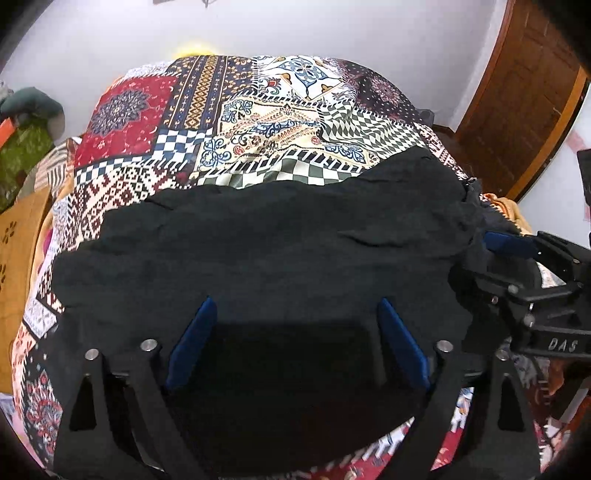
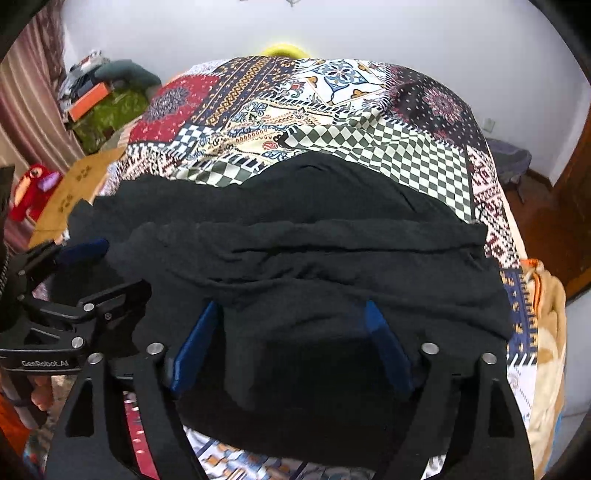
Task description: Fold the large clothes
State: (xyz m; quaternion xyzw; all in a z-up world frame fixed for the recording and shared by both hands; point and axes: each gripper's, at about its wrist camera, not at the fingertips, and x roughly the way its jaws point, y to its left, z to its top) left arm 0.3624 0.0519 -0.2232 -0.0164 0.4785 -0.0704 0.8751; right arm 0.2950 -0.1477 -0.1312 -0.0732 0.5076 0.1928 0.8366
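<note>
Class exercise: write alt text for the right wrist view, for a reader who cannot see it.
A black garment lies rumpled across a patchwork bedspread, with the right gripper open just above its near edge, blue pads wide apart. The left gripper reaches in from the left edge; behind the bed is a white wall.

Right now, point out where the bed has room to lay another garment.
Free: the patchwork bedspread beyond the black garment, up to the white wall. Crowded: the near edge, where the garment and both grippers sit.
</note>
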